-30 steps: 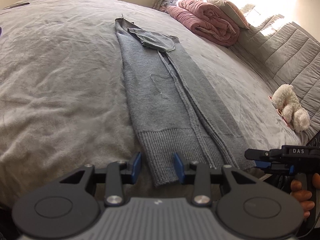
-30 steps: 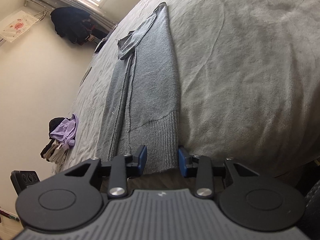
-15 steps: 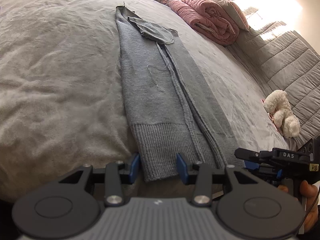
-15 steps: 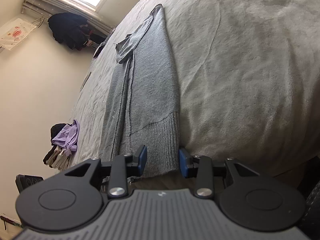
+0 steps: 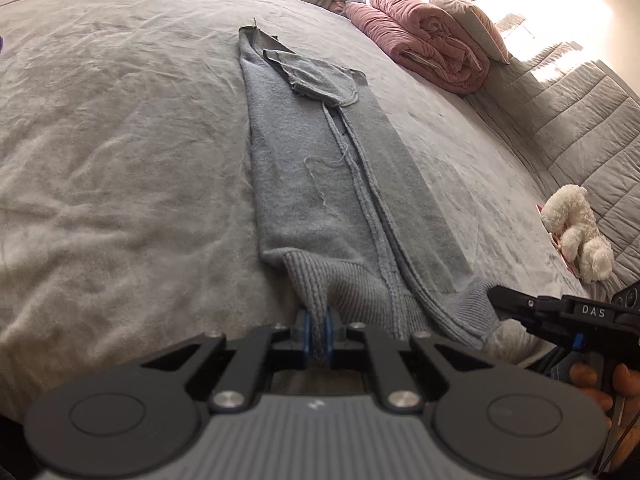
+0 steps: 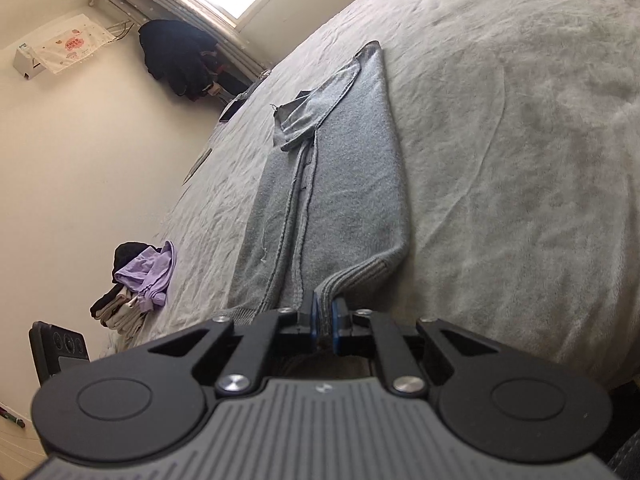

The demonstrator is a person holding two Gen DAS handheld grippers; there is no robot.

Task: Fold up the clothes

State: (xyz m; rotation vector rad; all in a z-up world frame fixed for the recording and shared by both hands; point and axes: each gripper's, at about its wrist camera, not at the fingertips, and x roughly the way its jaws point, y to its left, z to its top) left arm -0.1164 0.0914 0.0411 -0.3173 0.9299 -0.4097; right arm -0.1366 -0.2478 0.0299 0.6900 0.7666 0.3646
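Observation:
A grey knit sweater [image 5: 320,184], folded into a long narrow strip, lies lengthwise on the grey bed cover [image 5: 120,140]. My left gripper [image 5: 318,336] is shut on the left corner of the ribbed hem, which bunches up between the blue pads. In the right wrist view the same sweater [image 6: 344,184] stretches away from my right gripper [image 6: 324,328]. Its jaws are closing, with the right corner of the hem pinched between the pads. The right gripper [image 5: 496,304] also shows at the hem's right corner in the left wrist view, held by a hand.
A rolled pink duvet [image 5: 432,52] and pillows sit at the bed's far right, by a padded headboard [image 5: 580,120]. A white plush toy [image 5: 576,232] lies near the right edge. A pile with purple clothes [image 6: 144,280] sits at the left edge; dark clothes [image 6: 180,56] hang under the window.
Both grippers have gone from open around the hem to closed on it. The hem corners now bunch and lift slightly off the bed.

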